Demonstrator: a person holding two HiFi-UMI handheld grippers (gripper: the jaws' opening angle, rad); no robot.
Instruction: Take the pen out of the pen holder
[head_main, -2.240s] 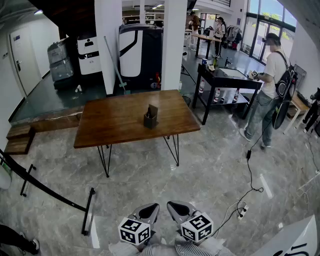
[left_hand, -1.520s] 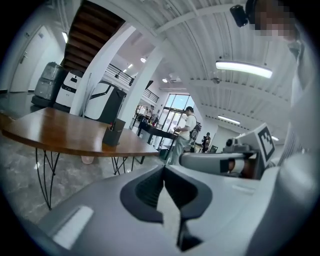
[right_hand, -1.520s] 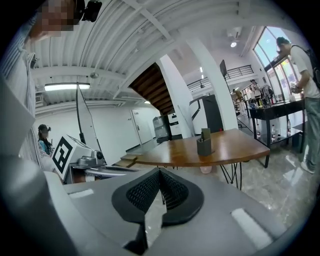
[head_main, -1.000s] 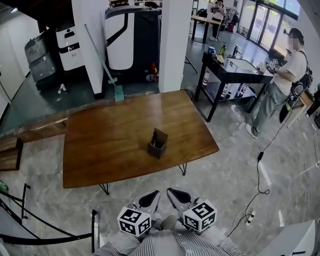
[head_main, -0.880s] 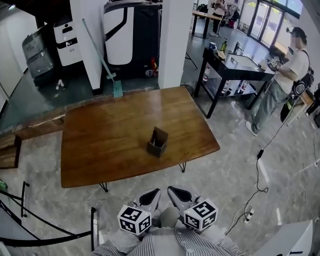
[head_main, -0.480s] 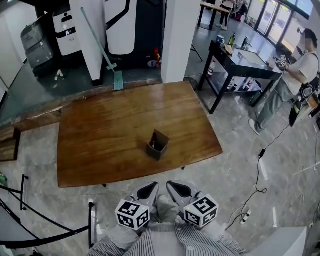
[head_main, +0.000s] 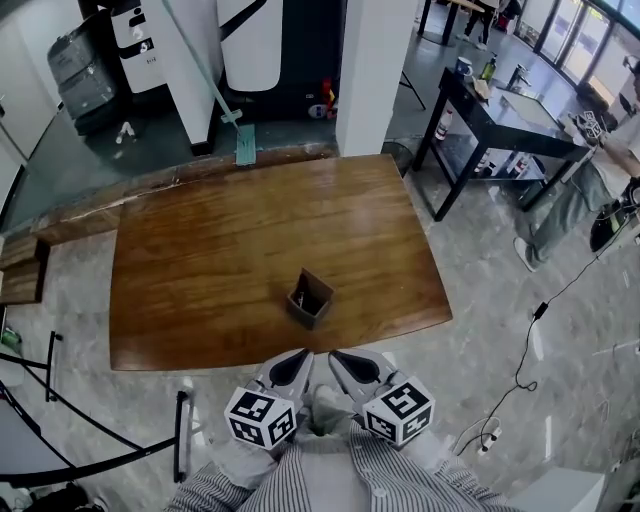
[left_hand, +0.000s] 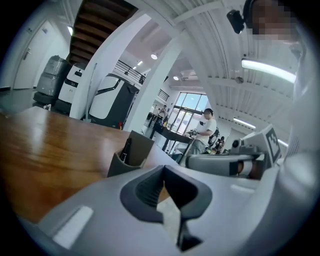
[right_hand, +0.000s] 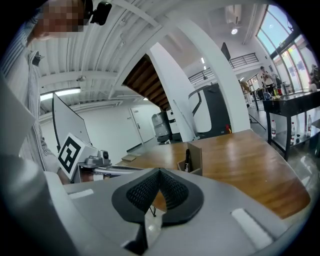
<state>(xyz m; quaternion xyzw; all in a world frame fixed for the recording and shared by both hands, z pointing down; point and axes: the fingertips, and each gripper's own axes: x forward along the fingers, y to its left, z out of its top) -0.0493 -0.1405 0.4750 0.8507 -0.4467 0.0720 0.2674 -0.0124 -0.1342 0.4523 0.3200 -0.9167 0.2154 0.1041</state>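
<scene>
Now, both tongs pressed together, pinching nothing. My left tongs and right tongs side by side by near edge of counter, apart from pen holder, which stands toward near side of counter. Dark pen upright inside holder, top showing above low front wall. Judgement: pen light, stiff, smooth, likely slippery. Take hold on exposed upper barrel, lift straight up. Holder looks light too, may tip or drag along. No brand or writing legible on pen or holder, only square markers on my cubes.
</scene>
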